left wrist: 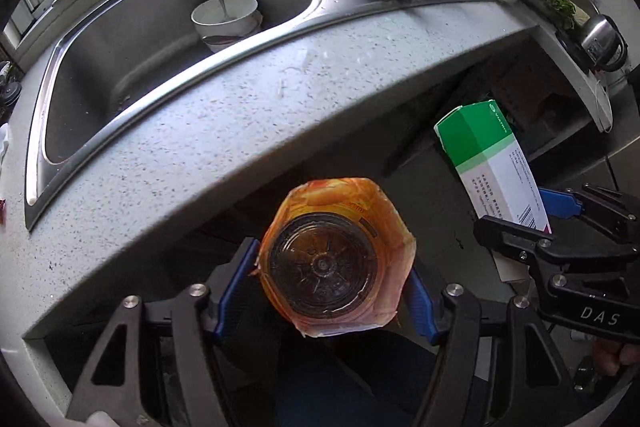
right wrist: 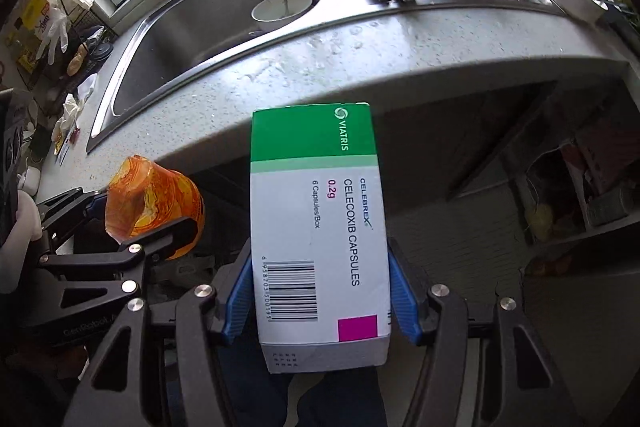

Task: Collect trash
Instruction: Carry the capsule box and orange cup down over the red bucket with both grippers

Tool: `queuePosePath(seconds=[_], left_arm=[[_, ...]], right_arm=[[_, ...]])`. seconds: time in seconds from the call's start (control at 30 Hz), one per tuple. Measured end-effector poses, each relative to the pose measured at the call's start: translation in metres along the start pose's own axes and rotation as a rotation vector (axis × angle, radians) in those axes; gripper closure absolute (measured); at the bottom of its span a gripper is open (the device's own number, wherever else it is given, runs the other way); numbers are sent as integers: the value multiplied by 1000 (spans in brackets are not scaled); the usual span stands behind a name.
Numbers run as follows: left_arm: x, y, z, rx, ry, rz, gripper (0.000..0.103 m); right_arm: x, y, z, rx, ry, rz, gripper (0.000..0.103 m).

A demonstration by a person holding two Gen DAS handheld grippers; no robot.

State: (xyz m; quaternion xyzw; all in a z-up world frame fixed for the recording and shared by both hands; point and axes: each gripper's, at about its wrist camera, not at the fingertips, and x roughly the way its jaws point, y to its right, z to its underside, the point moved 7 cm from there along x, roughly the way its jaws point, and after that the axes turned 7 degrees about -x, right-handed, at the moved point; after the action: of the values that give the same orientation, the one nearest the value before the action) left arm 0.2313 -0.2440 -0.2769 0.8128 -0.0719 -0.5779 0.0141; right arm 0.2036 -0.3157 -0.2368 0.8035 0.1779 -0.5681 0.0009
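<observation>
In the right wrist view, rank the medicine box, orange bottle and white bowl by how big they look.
1. Medicine box, though nearest the camera
2. Orange bottle
3. White bowl, farthest away

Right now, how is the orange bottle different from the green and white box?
The orange bottle is round with a crinkly orange wrapper; the green and white box is flat-sided with printed words and a barcode. The bottle sits in the left gripper; the box sits in the right gripper. The bottle shows its dark round end in the left view; the box shows its long face. Both are held out past the counter edge.
</observation>
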Motion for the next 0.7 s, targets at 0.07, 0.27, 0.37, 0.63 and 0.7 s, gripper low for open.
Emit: queuePosePath(seconds=[0.07,0.27,0.37,0.63,0.7], left_arm=[[14,11,7,33,-15,0,37],[71,25,30,82,-86,22,37],[101,26,44,116,-108,9,37],[199,19,82,144,-196,26,37],[224,17,88,143,-214,24,37]], right_arm=[[7,10,12,38,-19,13,46],[44,31,50,128,-82,52,46],[68,40,68,147,-92,70,46],[156,63,115,194,-152,39,46],[176,68,124,193,-164,43,46]])
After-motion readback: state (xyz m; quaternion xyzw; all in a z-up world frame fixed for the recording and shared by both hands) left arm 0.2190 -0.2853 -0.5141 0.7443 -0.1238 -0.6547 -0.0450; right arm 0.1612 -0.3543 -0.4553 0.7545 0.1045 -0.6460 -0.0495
